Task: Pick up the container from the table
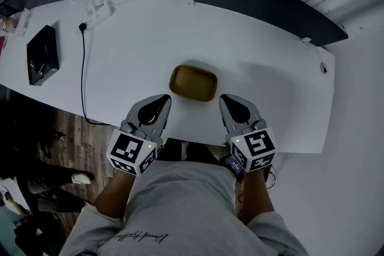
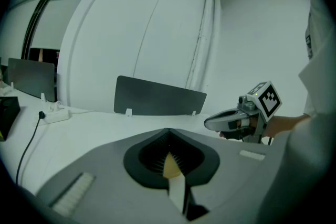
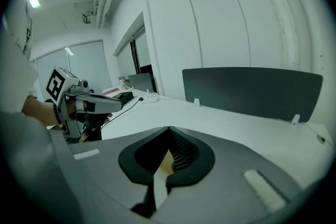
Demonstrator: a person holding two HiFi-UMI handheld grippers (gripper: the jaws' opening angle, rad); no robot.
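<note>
Evidently staged to flank it, the left gripper at seven o'clock and the right gripper at five o'clock of the yellow container, which rests mid-table, both hold their jaws clenched on nothing, the grasp not yet begun.

Container largely hidden, seemingly only a sliver.

A flat black box far on the left. A white power strip near it at the back. A thin black cable running forward and over the front edge. A long dark panel standing up along the back. Brown wood floor low on the left, with a white shoe on it.
</note>
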